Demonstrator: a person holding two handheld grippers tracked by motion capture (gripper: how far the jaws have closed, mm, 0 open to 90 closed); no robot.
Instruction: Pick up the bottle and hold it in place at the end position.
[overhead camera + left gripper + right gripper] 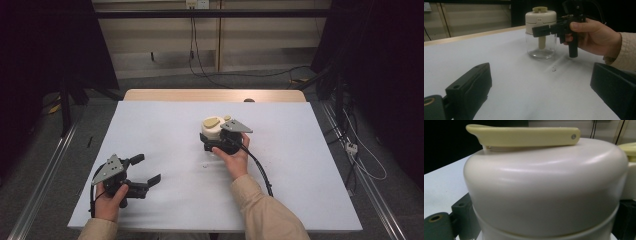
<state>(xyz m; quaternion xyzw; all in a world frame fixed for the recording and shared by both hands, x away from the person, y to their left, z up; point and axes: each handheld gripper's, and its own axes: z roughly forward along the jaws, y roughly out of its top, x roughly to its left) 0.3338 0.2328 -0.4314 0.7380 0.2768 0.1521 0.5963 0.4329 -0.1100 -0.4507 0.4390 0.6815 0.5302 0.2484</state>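
A jar [212, 131] with a clear glass body and a cream lid stands upright near the middle of the white table [160, 125]. A pale yellow lever [524, 136] lies flat on the lid. My right gripper [216, 141] is shut on the jar just under the lid's rim, one black jaw pressed against each side [544, 220]. In the left gripper view the jar [540, 35] shows with a cream stem hanging inside the glass and the right hand behind it. My left gripper [147, 169] rests at the table's front left, open, with bare tabletop between its jaws [541, 90].
A small speck [554, 68] lies on the table in front of the jar. A wooden strip [215, 95] runs along the table's far edge. Cables [360, 155] trail over the floor to the right, and dark curtains hang on both sides.
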